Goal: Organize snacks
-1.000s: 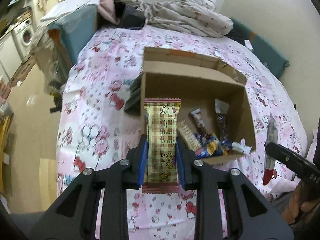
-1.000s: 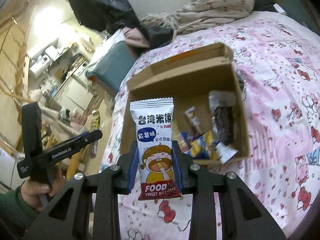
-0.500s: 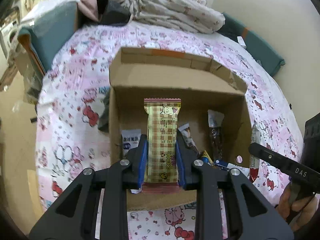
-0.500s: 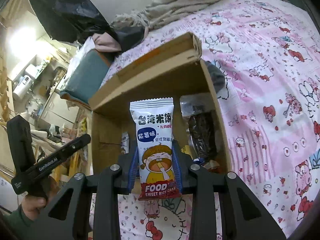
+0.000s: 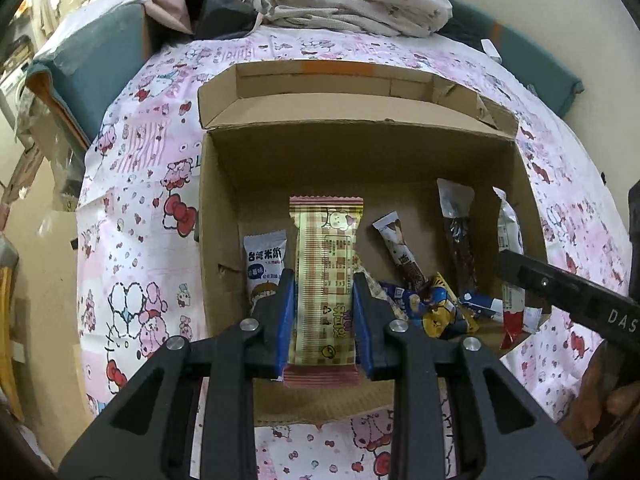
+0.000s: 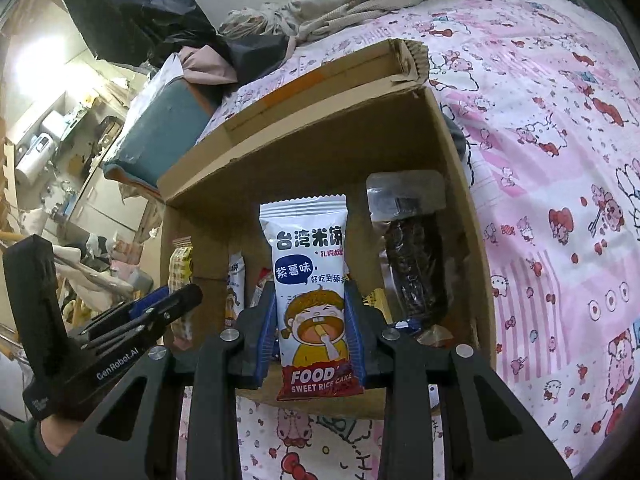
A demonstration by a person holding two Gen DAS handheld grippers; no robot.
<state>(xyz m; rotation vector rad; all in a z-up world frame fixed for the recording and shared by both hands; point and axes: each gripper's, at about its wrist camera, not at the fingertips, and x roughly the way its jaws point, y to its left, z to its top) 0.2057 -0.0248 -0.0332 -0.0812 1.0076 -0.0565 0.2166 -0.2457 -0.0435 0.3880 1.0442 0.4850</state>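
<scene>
An open cardboard box (image 5: pixel 360 148) lies on the bed with several wrapped snacks on its floor, among them a white rice cake packet (image 5: pixel 264 264) and a dark packet (image 5: pixel 460 240). My left gripper (image 5: pixel 323 280) is shut on a yellow plaid snack bar (image 5: pixel 325 240) with pink ends, held upright over the box's near left part. My right gripper (image 6: pixel 311 292) is shut on a white sweet rice cake packet (image 6: pixel 308 248), upright over the box (image 6: pixel 320 160) beside the dark packet (image 6: pixel 412 264). Each view shows the other gripper at its side edge.
A pink cartoon-print sheet (image 5: pixel 136 208) covers the bed around the box. A crumpled blanket (image 5: pixel 352 0) lies at the far end. A teal-covered block (image 5: pixel 92 60) stands by the bed's left side, beyond which the floor drops away. A hand (image 5: pixel 608 392) shows lower right.
Both grippers have come forward and down over the box, which now fills more of each view. Each snack stays gripped as before.
</scene>
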